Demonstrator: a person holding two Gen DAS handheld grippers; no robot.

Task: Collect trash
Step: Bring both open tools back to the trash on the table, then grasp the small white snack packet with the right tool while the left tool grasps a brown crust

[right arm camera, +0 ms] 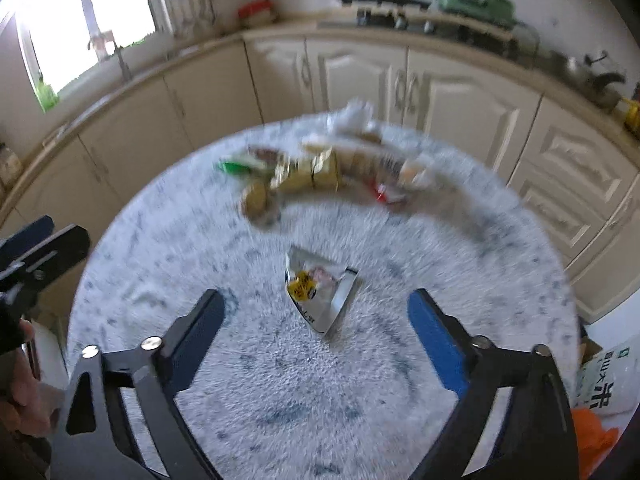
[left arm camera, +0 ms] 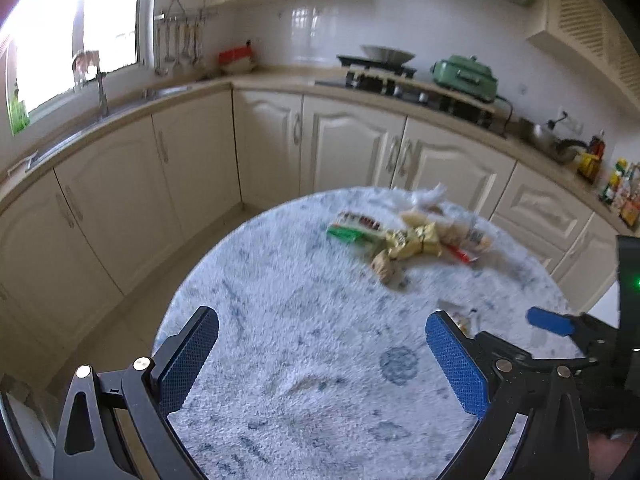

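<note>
Item: trash on the round, fuzzy-covered worktop (right arm camera: 200, 360).

- Silver wrapper (right arm camera: 320, 292): alone near the middle, lying just ahead of our right gripper (right arm camera: 316, 332), at twelve o'clock from it; its fingers (right arm camera: 436, 344) are spread wide, nothing between them, so we judge this the first pick.
- Wrapper heap (left arm camera: 408, 240): bunched at one o'clock, far side.
- Left gripper (left arm camera: 320, 364): fingers apart, empty, over bare cover.
</note>
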